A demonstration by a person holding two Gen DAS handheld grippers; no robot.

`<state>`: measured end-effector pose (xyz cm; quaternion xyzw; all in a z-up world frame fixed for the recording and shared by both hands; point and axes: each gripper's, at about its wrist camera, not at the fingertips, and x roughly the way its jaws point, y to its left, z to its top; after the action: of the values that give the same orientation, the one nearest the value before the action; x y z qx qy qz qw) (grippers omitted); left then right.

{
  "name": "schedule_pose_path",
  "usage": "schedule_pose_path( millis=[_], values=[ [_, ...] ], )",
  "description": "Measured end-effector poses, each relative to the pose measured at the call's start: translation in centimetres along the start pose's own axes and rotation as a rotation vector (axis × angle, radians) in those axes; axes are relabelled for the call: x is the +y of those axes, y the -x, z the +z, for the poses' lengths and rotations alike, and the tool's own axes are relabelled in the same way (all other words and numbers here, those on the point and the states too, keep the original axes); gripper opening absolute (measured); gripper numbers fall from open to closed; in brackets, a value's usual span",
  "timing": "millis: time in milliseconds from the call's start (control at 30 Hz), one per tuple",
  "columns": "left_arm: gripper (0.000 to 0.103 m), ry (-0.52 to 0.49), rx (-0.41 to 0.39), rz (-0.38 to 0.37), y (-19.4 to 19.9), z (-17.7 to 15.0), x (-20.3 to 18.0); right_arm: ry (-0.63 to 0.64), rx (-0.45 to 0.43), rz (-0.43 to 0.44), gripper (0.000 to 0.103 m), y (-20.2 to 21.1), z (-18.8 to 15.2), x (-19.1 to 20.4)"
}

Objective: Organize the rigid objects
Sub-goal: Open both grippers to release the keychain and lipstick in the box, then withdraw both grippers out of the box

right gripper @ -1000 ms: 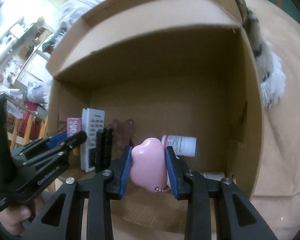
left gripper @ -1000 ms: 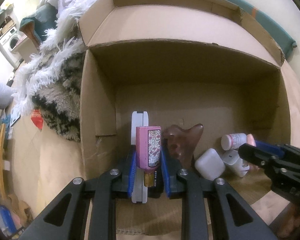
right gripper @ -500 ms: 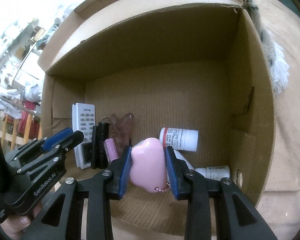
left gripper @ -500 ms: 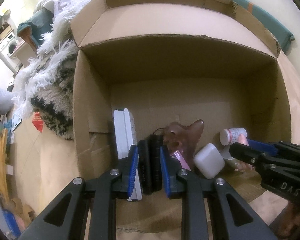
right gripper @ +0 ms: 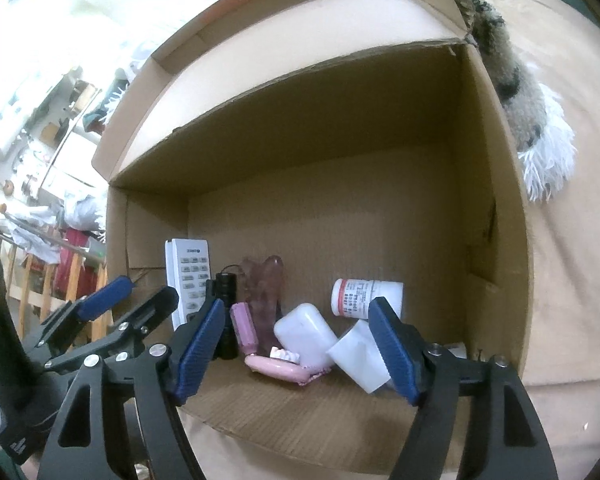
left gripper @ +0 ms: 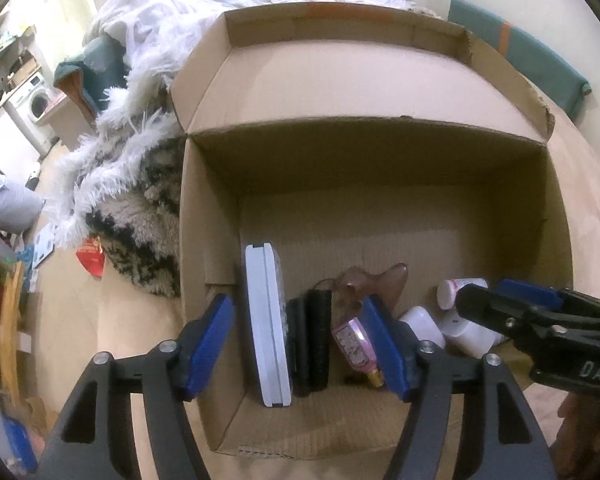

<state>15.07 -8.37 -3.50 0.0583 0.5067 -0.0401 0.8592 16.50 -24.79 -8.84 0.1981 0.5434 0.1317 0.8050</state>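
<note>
The left tool [left gripper: 300, 346] stands open, its jaws having just spread, gripping nothing; the white remote [left gripper: 269, 328], two black cylinders [left gripper: 314, 340] and a pink patterned bottle [left gripper: 354, 342] lie in the box beyond it, untouched by the blue pads [left gripper: 212, 344]. The right tool [right gripper: 296, 346] is also open, having just widened, and holds nothing; the pink case [right gripper: 278, 369] lies flat on the box floor beyond it, clear of both pads.

Writing: "DAS" shows on the right tool's body in the left view. The one remote has a small dark logo, too small to read. The single white pill bottle [right gripper: 366, 298] on its side has a red-edged label with unreadable print.

All lie in the one cardboard box [right gripper: 496, 240]: one brown winged piece [right gripper: 266, 284] at the back, one white rounded case [right gripper: 305, 334], one white packet [right gripper: 360, 354]. The box sits on tan bedding [right gripper: 568, 264] beside a shaggy throw [left gripper: 116, 184].
</note>
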Motion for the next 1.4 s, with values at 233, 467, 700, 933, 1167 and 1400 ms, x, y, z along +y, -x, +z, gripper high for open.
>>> schedule_pose_path(
  millis=[233, 467, 700, 933, 1167, 1400],
  values=[
    [0.065, -0.011, 0.008, 0.024, -0.1, -0.3, 0.2, 0.006, -0.001, -0.007, 0.078, 0.1, -0.1, 0.2],
    [0.065, 0.015, 0.035, 0.035, 0.4, -1.2, 0.3, 0.001, -0.013, 0.013, 0.078, 0.9, -0.4, 0.6],
    [0.065, 0.051, 0.048, 0.024, 3.2, -1.9, 1.6, 0.044, -0.038, 0.020, 0.078, 3.3, -1.9, 1.0],
    [0.065, 0.080, 0.061, 0.011, 5.5, -4.1, 2.5, 0.047, -0.053, 0.019, 0.078, 5.6, -4.1, 0.6],
    [0.065, 0.137, 0.071, -0.002, 6.9, -7.4, 3.6, 0.005, -0.037, 0.015, 0.078, 6.6, -7.2, -1.1],
    [0.065, 0.222, 0.141, -0.011, 5.0, -9.7, 4.7, -0.007, 0.097, -0.109, 0.078, 4.0, -9.2, -2.7]
  ],
)
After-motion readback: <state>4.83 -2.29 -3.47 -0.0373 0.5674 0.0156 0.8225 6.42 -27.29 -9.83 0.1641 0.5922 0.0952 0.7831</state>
